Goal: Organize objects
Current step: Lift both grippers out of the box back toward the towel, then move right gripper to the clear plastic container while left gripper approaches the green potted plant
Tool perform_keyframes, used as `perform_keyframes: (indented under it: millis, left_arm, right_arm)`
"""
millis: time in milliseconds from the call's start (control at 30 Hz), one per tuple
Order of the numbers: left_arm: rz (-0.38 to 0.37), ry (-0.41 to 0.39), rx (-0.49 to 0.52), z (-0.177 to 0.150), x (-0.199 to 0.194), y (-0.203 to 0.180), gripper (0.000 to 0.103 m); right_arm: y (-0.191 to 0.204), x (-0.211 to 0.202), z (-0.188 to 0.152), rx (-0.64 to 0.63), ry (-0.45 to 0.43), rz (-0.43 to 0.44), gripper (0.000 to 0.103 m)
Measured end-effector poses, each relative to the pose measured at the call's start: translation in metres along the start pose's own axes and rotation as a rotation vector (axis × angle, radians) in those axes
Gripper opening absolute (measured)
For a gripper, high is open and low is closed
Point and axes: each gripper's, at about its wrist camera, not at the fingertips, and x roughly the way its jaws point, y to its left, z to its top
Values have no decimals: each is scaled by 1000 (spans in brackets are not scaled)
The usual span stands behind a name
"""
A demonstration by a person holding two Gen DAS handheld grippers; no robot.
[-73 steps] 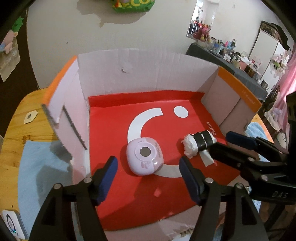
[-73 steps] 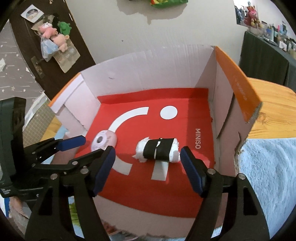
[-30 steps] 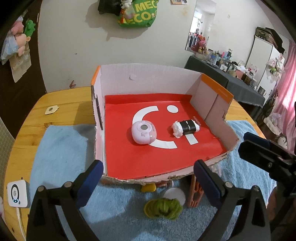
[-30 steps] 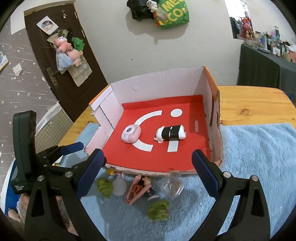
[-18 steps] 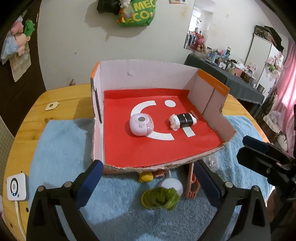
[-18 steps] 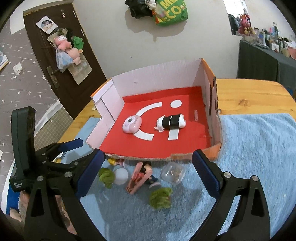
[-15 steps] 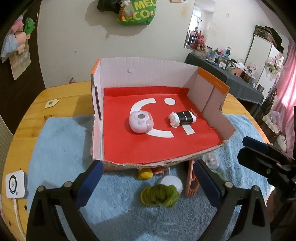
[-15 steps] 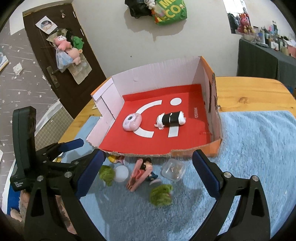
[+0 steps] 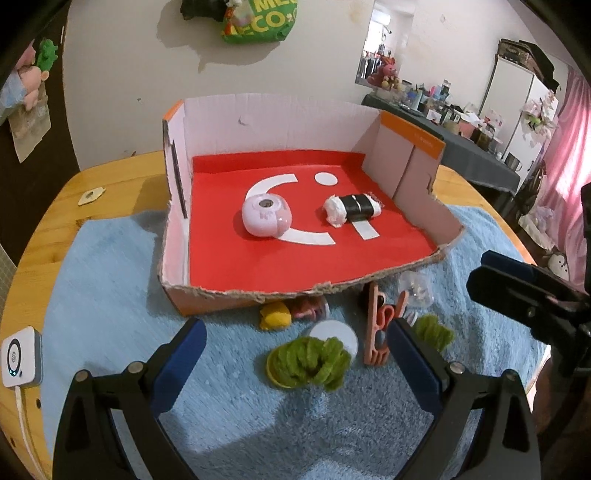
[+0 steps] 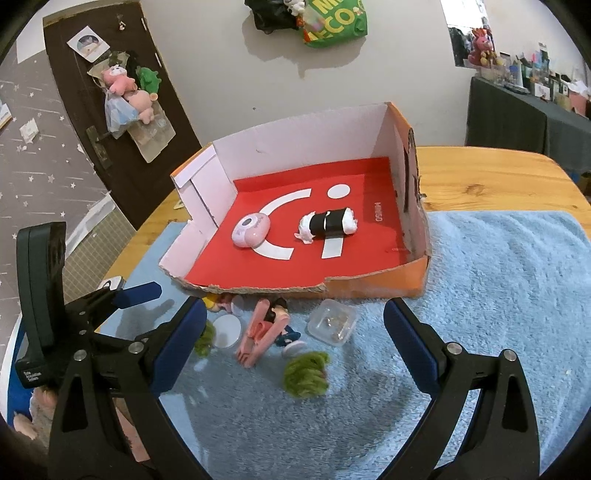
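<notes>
Box (image 9: pixel 229 295), torn front edge low, sits on the blue towel (image 10: pixel 498 280) holding a pink case (image 9: pixel 266 216) and sushi toy (image 9: pixel 352 208). Trinkets crowd its front edge. Left tool (image 9: pixel 295 354) and right tool (image 10: pixel 295 339) hang open, empty.

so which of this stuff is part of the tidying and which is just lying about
For the job: cardboard box, pink round gadget, sushi toy, green yarn bundle, clear case, pink clip.

Lying about: white device, blue towel, green bag.

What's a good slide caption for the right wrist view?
Open right gripper above small items on a blue towel, facing a red-lined cardboard box holding two objects.
</notes>
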Motion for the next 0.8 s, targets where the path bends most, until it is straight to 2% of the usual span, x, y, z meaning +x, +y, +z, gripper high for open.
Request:
perform_keyframes:
  millis: [133, 267, 433, 733, 800]
  left_arm:
    - [-4, 6, 5, -3, 3, 1, 88]
    - [-12, 12, 8, -7, 4, 1, 80]
    - [-24, 18, 10, -10, 6, 1, 72]
    - [-35, 28, 23, -14, 10, -3, 69]
    - [-38, 37, 24, -15, 13, -3, 64]
  right_arm:
    - [-3, 3, -3, -6, 11, -15, 95]
    - [-1, 9, -7, -51, 27, -66, 67]
    - [-8, 21, -12, -67, 58, -96, 55]
    - [-16, 40, -17, -91, 102, -141, 54]
    - [-17, 42, -18, -92, 110, -143, 54]
